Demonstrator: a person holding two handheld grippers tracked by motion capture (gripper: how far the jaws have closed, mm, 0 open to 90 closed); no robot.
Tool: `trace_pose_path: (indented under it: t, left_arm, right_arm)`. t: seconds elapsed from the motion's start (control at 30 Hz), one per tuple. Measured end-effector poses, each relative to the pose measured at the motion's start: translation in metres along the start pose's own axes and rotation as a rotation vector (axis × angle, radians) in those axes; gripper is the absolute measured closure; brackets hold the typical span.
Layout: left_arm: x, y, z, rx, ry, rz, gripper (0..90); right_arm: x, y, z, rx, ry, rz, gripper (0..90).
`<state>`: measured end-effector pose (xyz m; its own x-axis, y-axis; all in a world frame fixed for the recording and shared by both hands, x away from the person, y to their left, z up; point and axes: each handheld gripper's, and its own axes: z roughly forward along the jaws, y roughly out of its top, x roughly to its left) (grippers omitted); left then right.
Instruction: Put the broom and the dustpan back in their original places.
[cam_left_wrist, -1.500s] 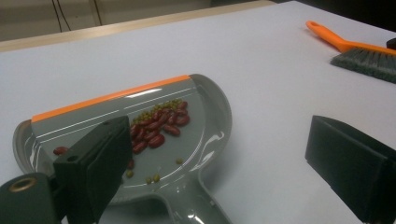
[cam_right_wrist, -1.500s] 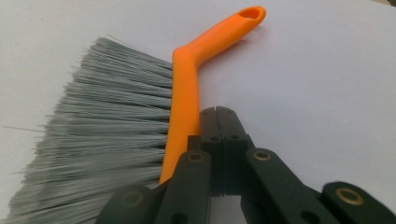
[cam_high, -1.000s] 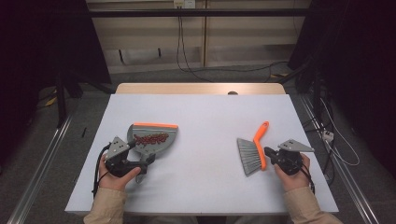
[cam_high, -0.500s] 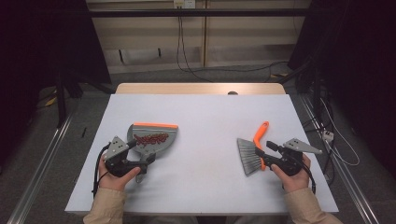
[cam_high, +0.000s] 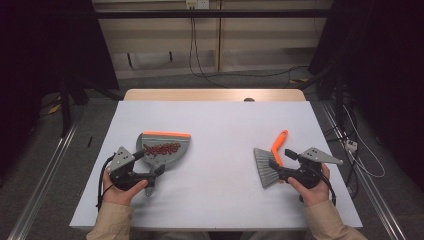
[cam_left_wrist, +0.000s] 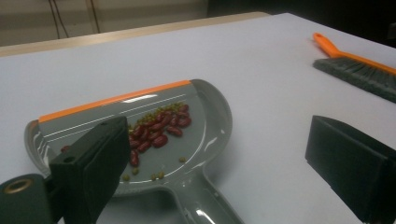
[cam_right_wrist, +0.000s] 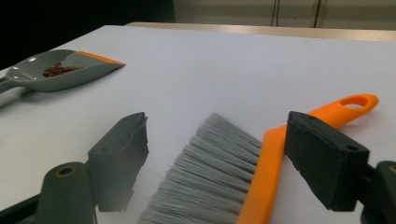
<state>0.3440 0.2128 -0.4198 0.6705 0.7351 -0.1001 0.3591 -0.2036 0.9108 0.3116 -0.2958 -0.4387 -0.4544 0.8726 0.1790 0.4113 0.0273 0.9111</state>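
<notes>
Brush (cam_right_wrist: 233, 177) lies between the right gripper (cam_right_wrist: 219, 154)'s jaws, which have just been opening and stand spread apart.

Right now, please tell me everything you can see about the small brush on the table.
The brush has an orange plastic-looking back and handle with a hanging hole at the end, and grey bristles spread to one side. It lies flat on the white table, handle pointing away from the person. The right gripper has just been opening; its jaws stand on either side, not pressing it.
</notes>
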Motion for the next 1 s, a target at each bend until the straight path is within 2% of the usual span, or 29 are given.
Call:
trace_pose_path:
  t: [0.13, 0.23, 0.3, 0.4, 0.7, 1.0]
  left_arm:
    - [-0.001, 0.0, -0.002, -0.009, -0.018, 0.016, 6.3]
    - [-0.002, 0.0, -0.002, -0.021, -0.046, 0.009, 5.5]
    - [-0.003, 0.0, -0.002, -0.031, -0.079, 0.009, 5.2]
    - [-0.003, 0.0, -0.002, -0.034, -0.098, 0.015, 4.5]
    - [0.006, -0.004, -0.008, -0.036, -0.101, 0.002, 4.5]
    - [0.007, -0.007, -0.011, -0.048, -0.11, 0.005, 4.6]
  right_arm:
    - [0.003, -0.001, 0.001, 0.014, 0.017, -0.012, 19.1]
    - [0.006, -0.002, -0.001, 0.014, 0.036, -0.015, 18.3]
    - [0.008, -0.003, -0.002, 0.015, 0.052, -0.025, 17.4]
    - [0.009, -0.004, -0.004, 0.016, 0.063, -0.036, 16.9]
    - [0.007, -0.01, -0.012, 0.026, 0.066, -0.048, 15.3]
    - [0.004, -0.016, -0.02, 0.033, 0.065, -0.058, 15.2]
